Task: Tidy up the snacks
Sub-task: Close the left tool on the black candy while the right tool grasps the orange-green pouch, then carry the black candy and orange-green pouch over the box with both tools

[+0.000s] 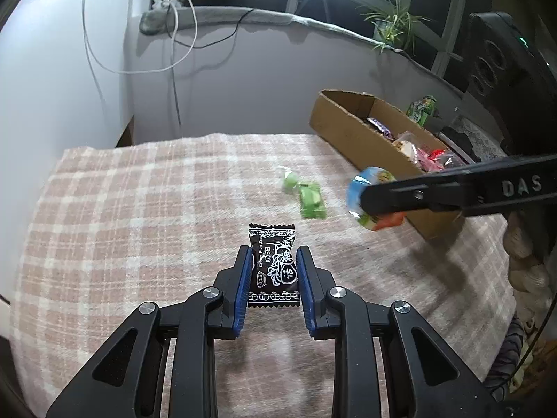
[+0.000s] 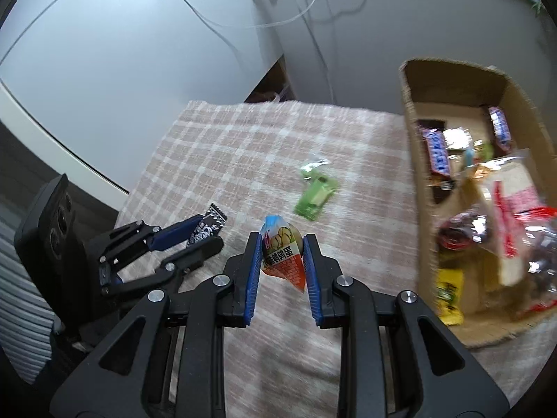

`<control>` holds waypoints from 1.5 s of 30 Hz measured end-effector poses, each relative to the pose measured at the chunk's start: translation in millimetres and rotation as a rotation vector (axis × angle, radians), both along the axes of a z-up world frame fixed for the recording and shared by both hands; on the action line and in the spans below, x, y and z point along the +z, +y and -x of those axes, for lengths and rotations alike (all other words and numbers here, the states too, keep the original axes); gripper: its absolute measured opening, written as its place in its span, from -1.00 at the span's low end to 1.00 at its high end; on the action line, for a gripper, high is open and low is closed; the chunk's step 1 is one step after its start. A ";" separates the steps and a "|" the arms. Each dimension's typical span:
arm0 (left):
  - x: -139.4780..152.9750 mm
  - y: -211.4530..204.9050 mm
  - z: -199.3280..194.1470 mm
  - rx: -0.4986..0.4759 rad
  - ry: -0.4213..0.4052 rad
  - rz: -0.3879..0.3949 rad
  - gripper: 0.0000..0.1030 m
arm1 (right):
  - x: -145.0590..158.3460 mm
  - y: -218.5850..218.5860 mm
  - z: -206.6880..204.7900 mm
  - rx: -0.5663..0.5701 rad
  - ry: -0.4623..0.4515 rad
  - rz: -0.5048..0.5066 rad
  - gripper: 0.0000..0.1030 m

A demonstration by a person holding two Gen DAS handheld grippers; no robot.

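My left gripper is shut on a black plum-candy packet with white print, held above the pink plaid cloth. The same gripper and black packet show at the left of the right wrist view. My right gripper is shut on a colourful quail-egg pouch, blue on top and orange below, lifted off the cloth. In the left wrist view that right gripper comes in from the right with the pouch. Two green candies lie on the cloth.
A cardboard box stands at the right of the cloth, holding several snack packs. Behind it are a green packet, a dark speaker and a potted plant. Cables hang down the grey wall.
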State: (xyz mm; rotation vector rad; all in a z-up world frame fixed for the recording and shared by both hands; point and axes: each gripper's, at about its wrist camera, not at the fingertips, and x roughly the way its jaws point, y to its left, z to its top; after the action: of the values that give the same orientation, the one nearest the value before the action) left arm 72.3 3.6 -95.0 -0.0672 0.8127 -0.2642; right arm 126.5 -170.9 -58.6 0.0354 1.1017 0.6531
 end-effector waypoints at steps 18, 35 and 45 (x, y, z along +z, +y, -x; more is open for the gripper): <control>36.0 -48.4 -0.7 -0.075 -0.084 0.006 -0.53 | 46.5 -93.1 2.5 -0.125 -0.144 -0.008 -0.52; 63.5 -96.4 -32.4 -0.126 -0.124 0.009 -0.53 | 65.4 -153.9 -19.1 -0.219 -0.225 0.018 -0.51; 69.9 -118.0 -73.8 -0.125 -0.106 0.007 -0.53 | 61.0 -164.4 -43.0 -0.238 -0.238 0.056 -0.51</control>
State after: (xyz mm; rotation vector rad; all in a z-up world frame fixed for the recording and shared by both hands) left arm 146.1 -114.5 -25.1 -0.0088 0.7116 -0.3860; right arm 169.5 -335.4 2.4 0.0392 0.8693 0.4012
